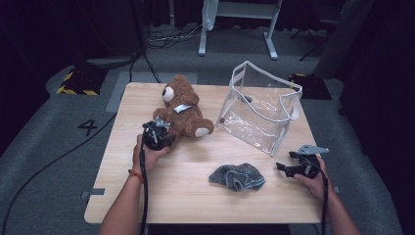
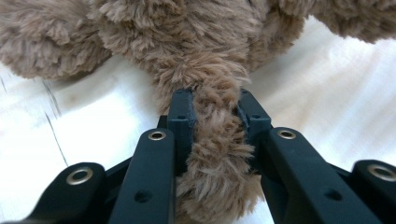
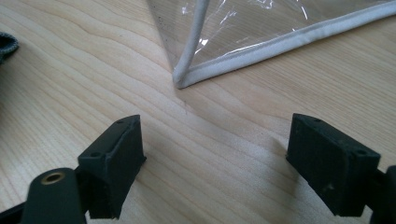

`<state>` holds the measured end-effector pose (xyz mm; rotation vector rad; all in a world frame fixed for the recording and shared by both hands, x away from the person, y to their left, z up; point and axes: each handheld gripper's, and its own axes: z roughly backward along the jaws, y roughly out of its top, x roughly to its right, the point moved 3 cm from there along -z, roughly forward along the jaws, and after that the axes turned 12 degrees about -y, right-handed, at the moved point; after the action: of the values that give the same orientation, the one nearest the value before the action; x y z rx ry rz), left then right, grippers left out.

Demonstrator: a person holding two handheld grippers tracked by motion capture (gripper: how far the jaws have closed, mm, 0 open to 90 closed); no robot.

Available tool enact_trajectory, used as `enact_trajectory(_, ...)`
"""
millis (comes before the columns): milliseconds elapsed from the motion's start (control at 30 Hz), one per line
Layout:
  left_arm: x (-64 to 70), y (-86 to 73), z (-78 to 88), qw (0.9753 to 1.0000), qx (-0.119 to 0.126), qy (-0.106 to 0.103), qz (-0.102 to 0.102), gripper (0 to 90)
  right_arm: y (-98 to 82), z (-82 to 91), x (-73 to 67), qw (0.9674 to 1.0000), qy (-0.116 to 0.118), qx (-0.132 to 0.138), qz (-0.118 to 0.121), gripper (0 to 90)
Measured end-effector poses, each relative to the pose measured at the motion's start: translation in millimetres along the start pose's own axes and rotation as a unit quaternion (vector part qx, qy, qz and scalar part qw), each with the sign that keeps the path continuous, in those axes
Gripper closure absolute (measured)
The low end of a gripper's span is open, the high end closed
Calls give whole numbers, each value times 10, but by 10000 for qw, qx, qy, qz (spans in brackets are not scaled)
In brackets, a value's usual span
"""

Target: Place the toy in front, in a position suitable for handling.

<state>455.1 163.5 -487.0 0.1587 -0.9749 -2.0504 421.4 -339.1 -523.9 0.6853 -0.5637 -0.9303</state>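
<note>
right of teddy bear (image 1: 182, 111): clear bag (image 1: 259, 110); grey cloth (image 1: 237, 176) near front.

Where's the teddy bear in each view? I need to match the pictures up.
High view: the bear lies left of centre on the table, its limb at the left tool.
Left gripper view: the bear spans the top, one furry limb squeezed between the jaws.
Right gripper view: not in it; the clear bag is at the top.
Shared landmark: the light wood tabletop.
</note>
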Motion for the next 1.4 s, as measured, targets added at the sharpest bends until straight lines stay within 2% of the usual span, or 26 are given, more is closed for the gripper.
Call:
enact_trajectory(100,64,-122,91,9998,11,-191,3,718,0,0,0,10000,3,3,-2,190)
enact_trajectory(200,155,-225,170,9995,-41,-294,-54,717,0,1,0,10000,-1,-1,1,190)
enact_trajectory(267,186,-257,197,9995,-74,-288,-129,716,0,0,0,10000,-1,-1,1,190)
enact_trajectory(300,253,-325,246,9992,-101,-336,-180,716,0,0,0,10000,4,2,-2,190)
enact_trajectory(333,253,-325,246,9992,-101,-336,-180,715,0,0,0,10000,4,2,-2,190)
enact_trajectory(433,384,-419,349,9991,-64,-361,-194,702,-1,1,0,10000,6,2,5,189)
enact_trajectory(533,490,-423,413,9992,2,-336,-205,640,-2,2,0,10000,3,-3,6,190)
enact_trajectory(633,620,-347,466,9984,219,-429,-306,533,-2,2,-1,10000,5,0,2,190)
enact_trajectory(767,867,-158,461,9940,564,-629,-696,400,-1,2,0,10000,2,-3,4,189)
enact_trajectory(800,867,-158,461,9940,564,-629,-696,360,-1,2,-1,10000,6,0,1,189)
enact_trajectory(833,959,-48,397,9927,634,-611,-825,330,-1,1,0,10000,6,1,4,188)
enact_trajectory(900,1009,49,305,9922,646,-617,-873,301,0,-1,-2,10000,5,0,-4,186)
enact_trajectory(1033,1056,193,102,9901,705,-677,-1010,264,0,0,-2,10000,8,-2,0,186)
enact_trajectory(1067,1056,193,102,9901,705,-677,-1010,265,0,-1,-3,10000,3,3,0,186)
enact_trajectory(1167,1053,267,-19,9889,771,-771,-1009,371,-1,1,-3,10000,5,0,3,186)
enact_trajectory(1267,1044,288,-70,9876,769,-789,-1118,521,-4,6,-4,10000,6,-5,16,186)
enact_trajectory(1333,1058,284,-103,9855,720,-951,-1210,662,-4,6,-4,10000,6,-4,17,186)
enact_trajectory(1400,1086,272,-140,9852,668,-919,-1284,757,-4,6,-4,10000,5,-5,15,186)
